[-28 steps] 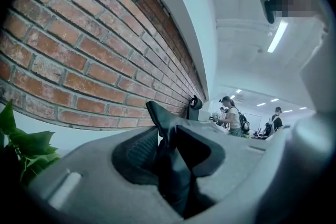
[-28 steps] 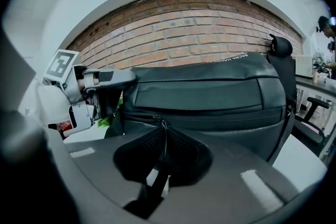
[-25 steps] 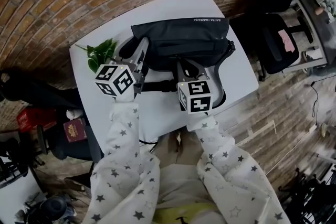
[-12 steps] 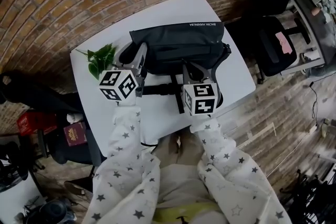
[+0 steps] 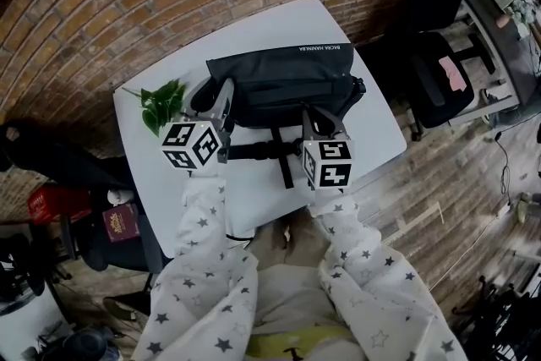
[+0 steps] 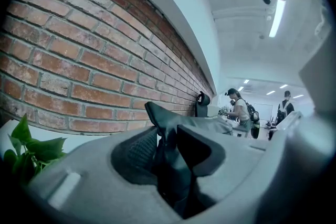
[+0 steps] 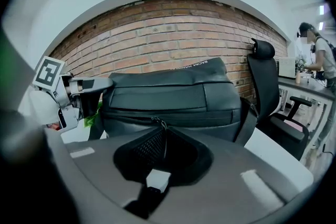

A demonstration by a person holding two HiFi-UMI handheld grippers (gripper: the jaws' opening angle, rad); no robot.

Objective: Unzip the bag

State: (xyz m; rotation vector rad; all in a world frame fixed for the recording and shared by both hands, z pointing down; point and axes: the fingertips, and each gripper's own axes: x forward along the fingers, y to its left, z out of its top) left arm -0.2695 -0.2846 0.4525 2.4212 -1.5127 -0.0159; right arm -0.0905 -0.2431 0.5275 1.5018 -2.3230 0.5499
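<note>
Since the earlier frame, the right gripper (image 7: 163, 136) has travelled to the right along the front of the bag (image 5: 279, 76), while the left gripper (image 6: 167, 136) has stayed at the bag's left end.

Right fingers (image 7: 139, 149): set narrow and closed on the thin zipper pull (image 7: 160, 127), which runs from the slider straight down between the two pads. The pads are dark with a fine mesh texture. The finger bodies are smooth grey moulded plastic.

Left fingers (image 6: 139, 152): closed on a fold of the bag's black fabric at its left end corner. The fold stands up between the pads and ends in a blunt point above them.

Bag condition: it is black, wide, low and roughly rectangular, with softly rounded corners. It stands upright near the middle of the worktop (image 5: 254, 21), its front panel facing the person. The material is matte and smooth, with a slight sheen on the upper panel. A zipper seam (image 7: 210, 124) runs level across the front. Small white lettering (image 5: 325, 50) marks the top edge. A flat black webbing strap (image 5: 262, 150) lies on the worktop in front of the bag, between the two grippers.

Surroundings: the worktop is white and smooth with rounded corners. A sprig of green leaves (image 5: 165, 101) lies just beside the bag's left end. A red brick wall (image 6: 79, 60) with pale mortar joints rises behind. A black office chair (image 7: 262, 76) stands to the right. The person's sleeves (image 5: 203, 232) are pale with a dark star print.
</note>
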